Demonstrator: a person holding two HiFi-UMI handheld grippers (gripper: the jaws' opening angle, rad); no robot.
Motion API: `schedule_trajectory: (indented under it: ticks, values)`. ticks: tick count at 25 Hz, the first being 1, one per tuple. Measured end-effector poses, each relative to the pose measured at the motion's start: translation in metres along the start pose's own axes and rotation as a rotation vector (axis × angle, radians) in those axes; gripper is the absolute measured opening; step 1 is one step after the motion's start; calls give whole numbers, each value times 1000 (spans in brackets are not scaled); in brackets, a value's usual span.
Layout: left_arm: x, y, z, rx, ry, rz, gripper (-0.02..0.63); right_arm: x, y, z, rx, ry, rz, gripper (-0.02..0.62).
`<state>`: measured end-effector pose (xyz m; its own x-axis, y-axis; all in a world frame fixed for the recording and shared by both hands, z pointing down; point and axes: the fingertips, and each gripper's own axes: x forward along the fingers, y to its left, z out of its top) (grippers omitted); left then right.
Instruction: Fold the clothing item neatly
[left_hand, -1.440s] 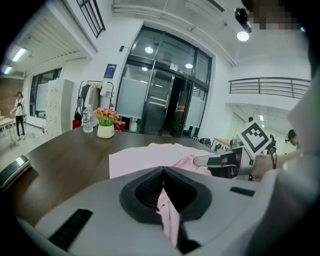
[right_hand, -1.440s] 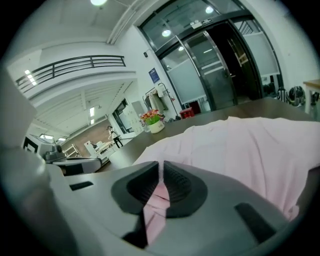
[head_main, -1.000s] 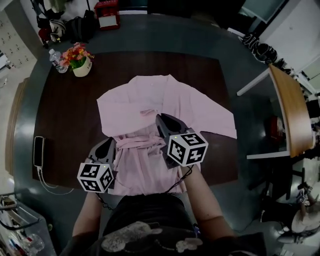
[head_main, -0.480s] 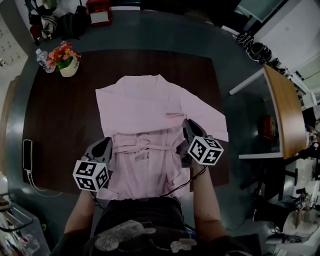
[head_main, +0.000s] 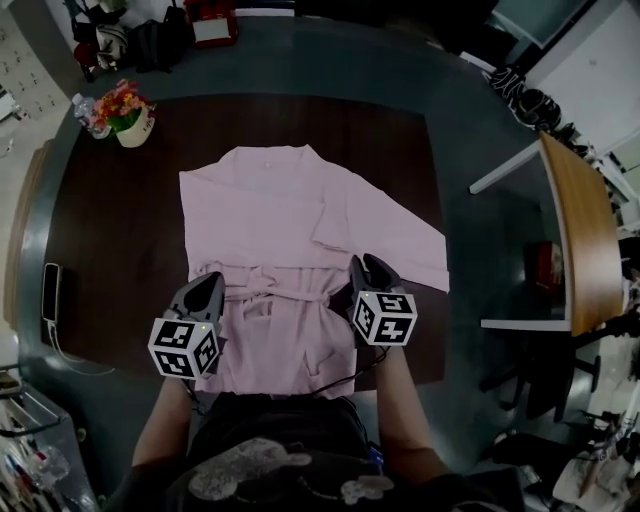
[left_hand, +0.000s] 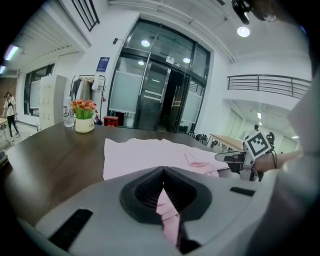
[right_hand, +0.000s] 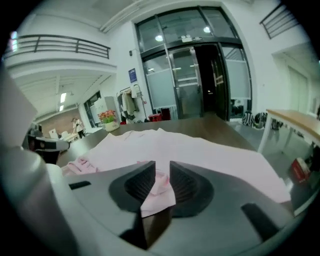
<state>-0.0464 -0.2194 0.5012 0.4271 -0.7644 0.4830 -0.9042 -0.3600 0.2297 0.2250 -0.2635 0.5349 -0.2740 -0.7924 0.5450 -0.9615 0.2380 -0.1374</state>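
a white flower pot (head_main: 133, 130) sits at the 10 o'clock corner of the dark table (head_main: 110, 230). it holds red and orange flowers (head_main: 118, 100) with green leaves. a water bottle (head_main: 82, 108) stands just beside the pot, on its 9 o'clock side. i cannot tell how full it is.

the near end of the pink robe (head_main: 265, 200) is hard to see. at 6 o'clock it goes out of sight by the person's body. the two marker cubes cover small bits of it too. a phone (head_main: 50, 290) near the table's 9 o'clock edge is dim.

the robe lies flat in the middle of the table, with its collar toward 12 o'clock. one sleeve (head_main: 400, 245) spreads out toward 3 o'clock. the 9 o'clock side is one straight edge. a thin belt (head_main: 268, 292) lies bunched and wrinkly across the waist, between the two claws.

the left claw (head_main: 212, 284) is at the robe's 8 o'clock side. its jaws are pressed tight together, with a strip of pink cloth pinched between them. the right claw (head_main: 362, 266) is at the robe's 4 o'clock side. its jaws have just been opening and now stand a little apart. a crumpled bit of pink cloth sits in the narrow gap and looks loose.
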Motion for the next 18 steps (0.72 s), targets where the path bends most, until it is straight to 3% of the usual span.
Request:
schedule_trajectory:
  ticks: [3,7,11,13,15,18]
  values:
    - [1,-7,0,-18,-8,13,9,17,24,11,-194,27,71,62]
    - [0,-14,-3,-37,-11,27,9,51,61,9,-392,99,182,112]
    - [-3,-13,-4,-51,-11,37,9,79,67,-11,-550,216,146,123]
    - [-3,-9,-4,-52,-11,41,9,86,61,-11,-575,215,90,118]
    - [-2,-6,-4,-56,-12,44,9,87,54,-2,-547,174,44,18]
    - [-2,-5,-4,-63,-12,42,9,81,32,15,-474,123,-21,15]
